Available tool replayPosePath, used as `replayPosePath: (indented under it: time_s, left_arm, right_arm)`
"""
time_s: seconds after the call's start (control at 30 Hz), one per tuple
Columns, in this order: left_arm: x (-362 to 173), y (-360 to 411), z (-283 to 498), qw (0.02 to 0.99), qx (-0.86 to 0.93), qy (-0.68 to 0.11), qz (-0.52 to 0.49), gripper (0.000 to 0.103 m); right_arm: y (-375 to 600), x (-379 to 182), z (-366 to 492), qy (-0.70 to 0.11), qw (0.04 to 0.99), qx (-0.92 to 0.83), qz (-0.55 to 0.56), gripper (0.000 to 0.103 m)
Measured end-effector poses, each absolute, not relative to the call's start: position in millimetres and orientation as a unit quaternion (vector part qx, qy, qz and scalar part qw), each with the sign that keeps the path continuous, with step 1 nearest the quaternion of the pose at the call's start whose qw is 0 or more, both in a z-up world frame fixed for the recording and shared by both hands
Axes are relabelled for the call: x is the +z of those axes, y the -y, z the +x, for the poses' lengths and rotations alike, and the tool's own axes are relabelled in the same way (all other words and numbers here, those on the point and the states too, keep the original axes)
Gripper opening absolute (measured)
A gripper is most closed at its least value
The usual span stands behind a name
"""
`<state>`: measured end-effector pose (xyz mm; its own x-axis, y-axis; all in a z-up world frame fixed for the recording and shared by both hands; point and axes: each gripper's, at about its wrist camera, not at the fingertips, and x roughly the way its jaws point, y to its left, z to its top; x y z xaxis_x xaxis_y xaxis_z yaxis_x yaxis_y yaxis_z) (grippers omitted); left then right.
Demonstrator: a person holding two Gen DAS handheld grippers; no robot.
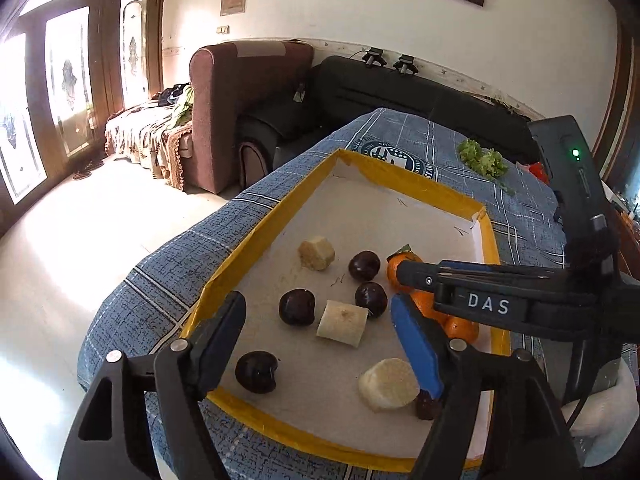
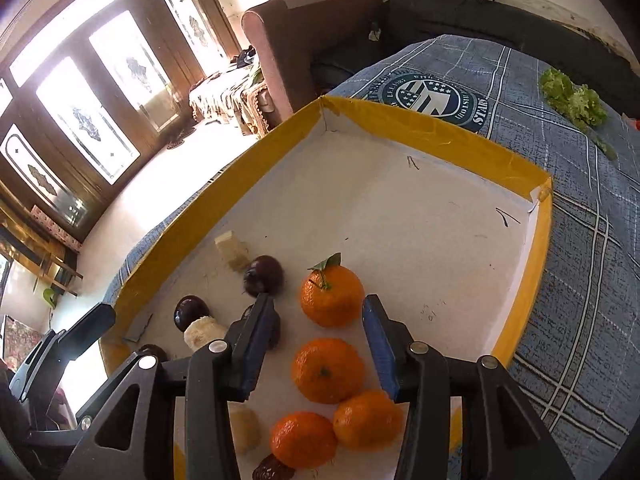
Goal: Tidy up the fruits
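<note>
the left gripper point(image 1: 320, 336) angles down over the near end of a shallow yellow-rimmed tray point(image 1: 224, 276), its jaws spread wide with nothing pinched; a dark plum point(image 1: 297, 307) and a pale banana chunk point(image 1: 342, 323) lie on the tray floor in the gap between the fingers, touched by neither. the right gripper point(image 2: 316, 344) tilts down more steeply over the tray's right side, jaws parted and gripping nothing. an orange point(image 2: 328, 370) sits on the tray between its blue pads, not pressed by either.

the fruits all lie in the tray, which rests on a blue checked cloth point(image 2: 580, 208). the oranges form a group: one with a green leaf point(image 2: 332, 296) just ahead of the right gripper's fingertips, and two more point(image 2: 367, 420) point(image 2: 303, 439) touching each other near the camera. plums and banana pieces are scattered over the left half, with another plum point(image 1: 256, 372) near the left gripper's left finger and a round banana piece point(image 1: 389, 384) beside its right finger.

seen from the left wrist view, the right gripper's body carries the white letters "das". the cloth bears a round navy crest point(image 2: 434, 98) with stars and stripes; around its edge only "stars" reads clearly. a leafy green bunch point(image 2: 572, 100) lies on the cloth beyond the tray.
</note>
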<state>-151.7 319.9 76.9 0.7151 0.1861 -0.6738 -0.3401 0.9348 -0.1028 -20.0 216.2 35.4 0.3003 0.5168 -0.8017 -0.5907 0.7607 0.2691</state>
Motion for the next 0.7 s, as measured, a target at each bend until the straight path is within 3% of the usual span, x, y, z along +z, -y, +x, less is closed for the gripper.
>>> replayPosePath:
  time_s: [0.2,0.4,0.7]
  left_arm:
    - [99.7,-299.5,-170.9,0.925,0.174,-0.326,-0.087,0.086]
    - [123.2,-265.1,-188.8,0.936,0.163,-0.304,-0.064,0.086]
    - [144.3,-190.7,-202.1,0.95,0.138,-0.279,0.004,0.094]
  right_arm:
    - [-182.3,64.7,-54.3,-0.444,0.826,0.346,-0.016,0.064]
    - [-130.3,90.2,-91.8,-0.399,0.858,0.324,-0.004,0.072]
    - [-40.2,105.7,-139.2,-0.352,0.896,0.269,0.002,0.077]
